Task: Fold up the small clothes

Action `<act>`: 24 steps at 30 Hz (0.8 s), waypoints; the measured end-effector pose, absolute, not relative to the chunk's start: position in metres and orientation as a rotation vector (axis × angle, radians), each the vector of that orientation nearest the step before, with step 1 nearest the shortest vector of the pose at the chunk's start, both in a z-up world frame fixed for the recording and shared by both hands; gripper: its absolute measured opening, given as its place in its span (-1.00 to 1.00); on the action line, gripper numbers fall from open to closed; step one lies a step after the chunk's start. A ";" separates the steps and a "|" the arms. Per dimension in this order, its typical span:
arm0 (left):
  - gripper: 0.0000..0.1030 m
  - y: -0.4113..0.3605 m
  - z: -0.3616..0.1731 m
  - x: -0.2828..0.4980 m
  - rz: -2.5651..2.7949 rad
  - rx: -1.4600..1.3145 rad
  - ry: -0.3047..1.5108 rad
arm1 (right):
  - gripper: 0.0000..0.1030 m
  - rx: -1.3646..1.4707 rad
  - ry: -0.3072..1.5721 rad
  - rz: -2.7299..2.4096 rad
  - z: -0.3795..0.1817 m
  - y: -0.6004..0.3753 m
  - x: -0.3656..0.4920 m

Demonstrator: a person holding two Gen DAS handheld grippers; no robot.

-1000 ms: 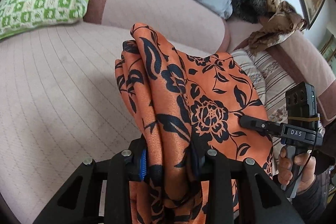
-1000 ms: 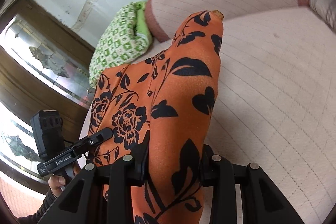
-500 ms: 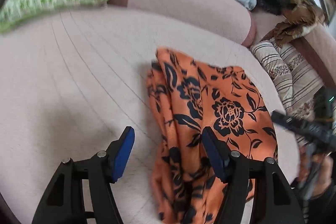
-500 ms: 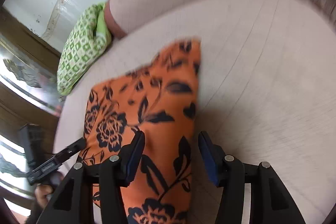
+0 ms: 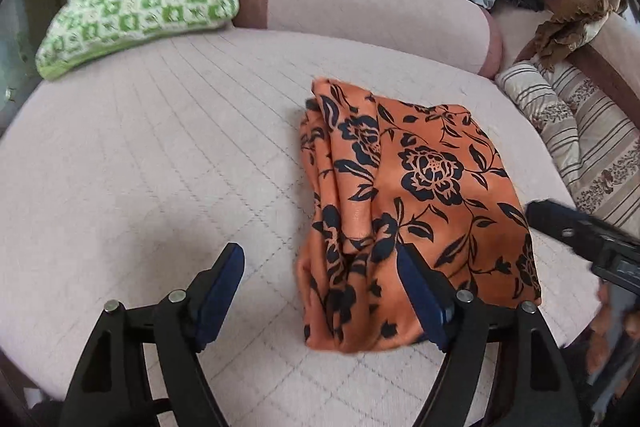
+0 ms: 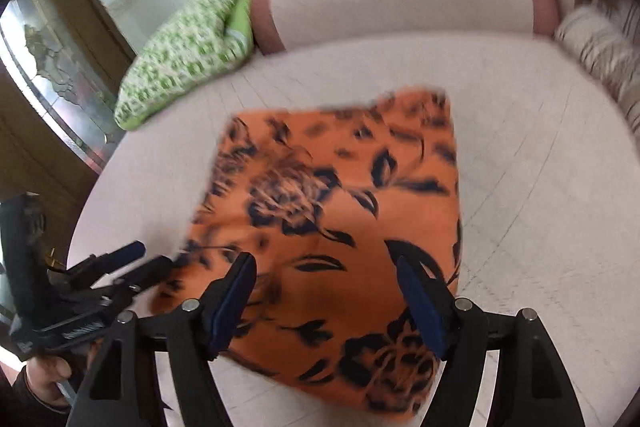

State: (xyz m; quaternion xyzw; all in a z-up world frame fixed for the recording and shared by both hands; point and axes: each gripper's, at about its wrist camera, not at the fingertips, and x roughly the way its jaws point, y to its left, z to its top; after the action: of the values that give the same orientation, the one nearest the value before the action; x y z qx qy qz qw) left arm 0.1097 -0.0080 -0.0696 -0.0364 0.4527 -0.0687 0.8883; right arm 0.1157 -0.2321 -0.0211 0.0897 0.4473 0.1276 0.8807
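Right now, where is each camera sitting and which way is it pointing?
Left wrist: rides the left gripper, looking across the bed at the orange cloth; its open fingers show, and the other tool at right.
Right wrist: rides the right gripper over the cloth; open fingers, other tool and hand show.
Shared: cloth, green pillow.
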 end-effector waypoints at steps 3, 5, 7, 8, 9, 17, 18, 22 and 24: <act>0.61 -0.014 -0.055 0.094 -0.130 -0.057 0.907 | 0.74 0.121 0.875 0.189 -0.001 -0.225 0.087; 0.63 -0.018 -0.044 0.079 -0.116 -0.031 0.871 | 0.74 0.098 0.880 0.155 0.003 -0.227 0.069; 0.63 -0.019 -0.038 0.066 -0.103 -0.024 0.859 | 0.89 0.075 0.912 0.113 -0.002 -0.224 0.051; 0.64 -0.019 -0.036 0.063 -0.101 -0.026 0.861 | 0.97 0.067 0.924 0.088 -0.004 -0.224 0.045; 0.64 -0.019 -0.035 0.058 -0.091 -0.022 0.871 | 1.00 0.058 0.931 0.064 -0.008 -0.223 0.037; 0.64 -0.021 -0.018 0.027 -0.035 0.030 0.818 | 1.00 0.040 0.884 -0.032 0.003 -0.222 -0.001; 0.64 -0.021 -0.016 0.024 -0.035 0.026 0.813 | 1.00 0.039 0.865 -0.039 0.011 -0.223 -0.005; 0.65 -0.022 -0.006 0.015 -0.060 0.002 0.803 | 1.00 0.002 0.816 -0.054 0.030 -0.225 -0.012; 0.65 -0.025 -0.003 0.014 -0.068 0.006 0.802 | 1.00 0.008 0.813 -0.044 0.033 -0.226 -0.013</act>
State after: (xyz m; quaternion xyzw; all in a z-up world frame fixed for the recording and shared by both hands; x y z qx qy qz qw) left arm 0.0142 -0.0251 -0.0028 0.0029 0.3905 -0.0329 0.9200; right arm -0.0132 -0.2258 0.0329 0.0039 0.3953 -0.0213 0.9183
